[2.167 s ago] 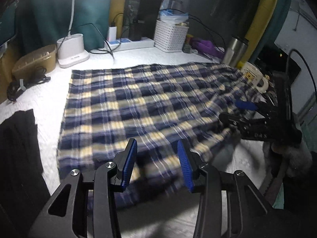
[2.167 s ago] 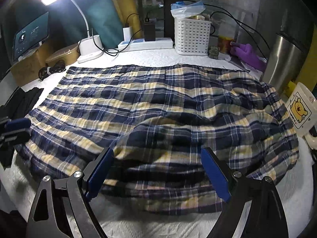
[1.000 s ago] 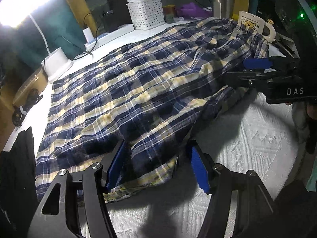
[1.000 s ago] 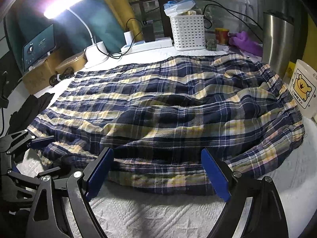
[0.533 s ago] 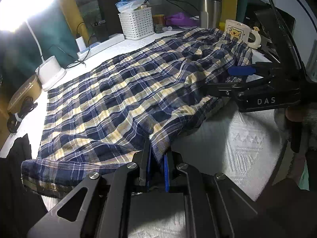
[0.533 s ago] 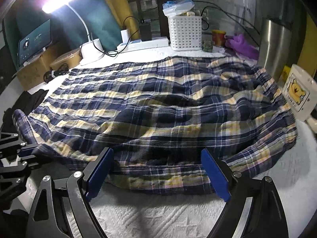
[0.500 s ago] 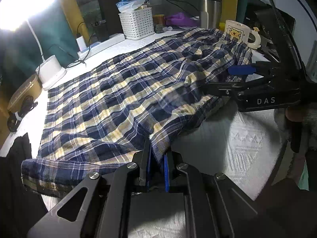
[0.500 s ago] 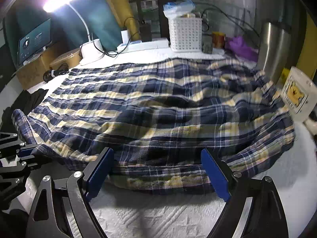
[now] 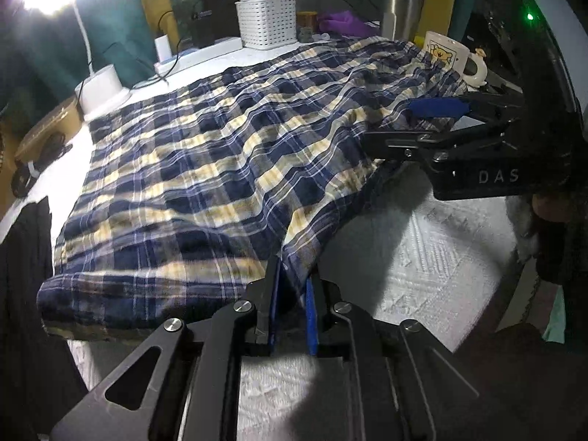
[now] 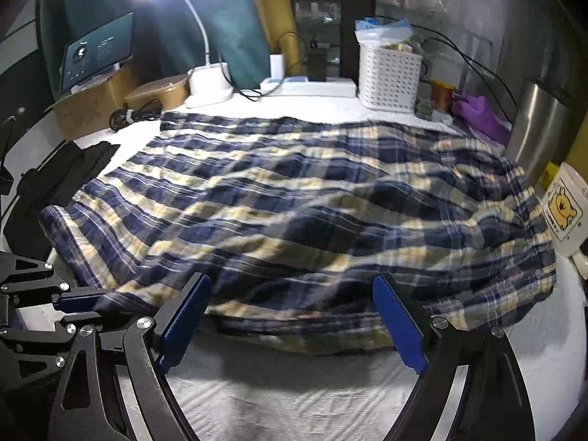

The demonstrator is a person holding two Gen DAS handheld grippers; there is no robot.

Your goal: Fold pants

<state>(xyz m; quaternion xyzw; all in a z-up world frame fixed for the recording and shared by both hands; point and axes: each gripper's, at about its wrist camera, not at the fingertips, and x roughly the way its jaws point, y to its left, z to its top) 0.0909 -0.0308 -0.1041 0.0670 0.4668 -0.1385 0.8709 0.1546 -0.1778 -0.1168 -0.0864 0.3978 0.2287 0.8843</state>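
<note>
I note my left gripper [image 9: 292,312], wide a second ago, now pinches the near hem of the navy-and-yellow plaid flannel pants [image 9: 228,154] spread across the white-quilted bench [image 9: 422,275], while my right gripper [image 10: 290,319] stays wide, so the fold can start.

Left hand-held gripper [image 9: 290,307] apparently opening slightly; right hand-held gripper [image 10: 294,325] spread wide.

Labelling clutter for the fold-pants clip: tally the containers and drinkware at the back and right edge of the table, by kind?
White perforated plastic basket: 1
Stainless steel tumbler: 1
White ceramic mug with a yellow bear print: 1
Tan oval lidded container: 1
Total: 4
</note>
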